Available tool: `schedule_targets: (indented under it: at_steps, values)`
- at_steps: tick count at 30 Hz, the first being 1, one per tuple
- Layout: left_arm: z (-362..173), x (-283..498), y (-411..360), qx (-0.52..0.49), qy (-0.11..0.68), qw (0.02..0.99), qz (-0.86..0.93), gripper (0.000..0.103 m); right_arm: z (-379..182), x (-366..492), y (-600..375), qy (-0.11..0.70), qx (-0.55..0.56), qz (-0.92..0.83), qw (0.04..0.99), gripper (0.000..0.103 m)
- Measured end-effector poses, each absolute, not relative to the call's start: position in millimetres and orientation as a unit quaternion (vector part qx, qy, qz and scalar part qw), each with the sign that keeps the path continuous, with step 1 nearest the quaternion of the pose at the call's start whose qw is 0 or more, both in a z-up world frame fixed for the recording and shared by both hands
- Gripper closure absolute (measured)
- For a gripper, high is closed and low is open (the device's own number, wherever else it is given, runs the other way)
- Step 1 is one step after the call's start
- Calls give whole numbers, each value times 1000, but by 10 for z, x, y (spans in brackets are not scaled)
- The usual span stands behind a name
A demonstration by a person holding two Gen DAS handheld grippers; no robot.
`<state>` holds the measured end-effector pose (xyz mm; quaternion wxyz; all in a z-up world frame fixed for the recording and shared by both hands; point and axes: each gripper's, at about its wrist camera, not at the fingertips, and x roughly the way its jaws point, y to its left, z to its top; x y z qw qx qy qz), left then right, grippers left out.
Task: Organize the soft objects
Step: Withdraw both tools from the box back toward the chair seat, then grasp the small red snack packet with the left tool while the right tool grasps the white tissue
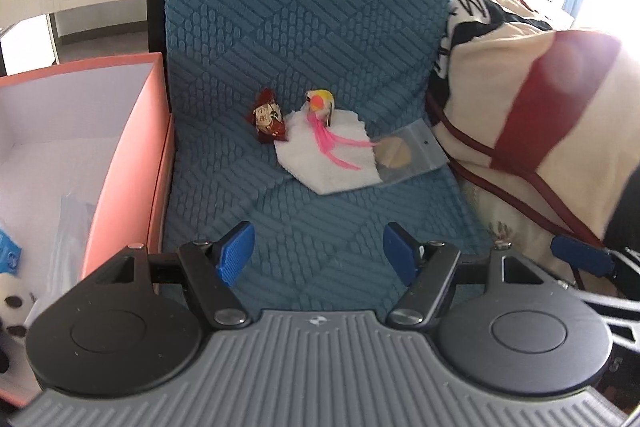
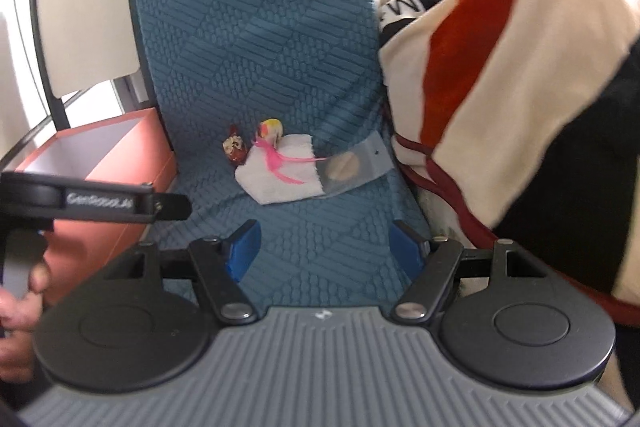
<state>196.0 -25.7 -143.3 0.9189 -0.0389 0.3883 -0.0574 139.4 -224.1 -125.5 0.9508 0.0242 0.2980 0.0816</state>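
Bare blue seat cover (image 1: 304,227) ahead, orange box (image 1: 120,163) walling left, blanket (image 1: 520,115) crowding right.

teal geometric-textured sofa cover (image 1: 304,7), salmon box (image 1: 132,155) white inside, cream/red/black blanket (image 1: 520,99), pink-tailed yellow bird toy (image 1: 320,103), white cloth (image 1: 320,155)

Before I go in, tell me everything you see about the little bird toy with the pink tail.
The bird toy is small, with a yellow head, an orange-red cheek patch and a pale body. Long, thin pink tail feathers trail toward the camera. It sits upright on the far part of a white folded cloth on the blue textured seat cover. A small brown-red figure stands just left of it; whether they touch is unclear. Neither gripper touches it.
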Motion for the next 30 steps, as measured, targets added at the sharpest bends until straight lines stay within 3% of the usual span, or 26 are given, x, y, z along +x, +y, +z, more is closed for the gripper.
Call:
schedule_targets:
  at_steps: [30]
  values:
    - [-1872,3466,-190,-84,441,893,-19,27,-1753,2664,-1880,323,20,134,937,30]
